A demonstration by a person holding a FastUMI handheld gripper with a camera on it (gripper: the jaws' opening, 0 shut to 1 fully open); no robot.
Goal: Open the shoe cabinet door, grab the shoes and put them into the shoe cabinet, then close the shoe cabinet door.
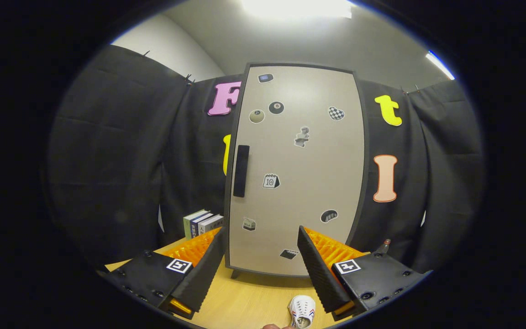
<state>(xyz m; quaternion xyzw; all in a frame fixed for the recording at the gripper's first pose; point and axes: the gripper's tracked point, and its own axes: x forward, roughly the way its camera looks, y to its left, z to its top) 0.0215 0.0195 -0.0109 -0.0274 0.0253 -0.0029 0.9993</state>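
The shoe cabinet (297, 169) stands upright on the wooden table, straight ahead beyond my fingers. Its pale door is closed and carries several stickers. A black vertical handle (241, 171) sits on the door's left edge. A small white shoe (301, 310) lies on the table low between my fingers, close to the right finger. My gripper (260, 237) is open, with nothing between its fingers, and its fingertips frame the bottom of the door.
A few upright books (202, 223) stand on the table to the left of the cabinet, behind my left finger. The wooden table (249, 301) extends under the gripper. Black cloth walls close in behind and on both sides.
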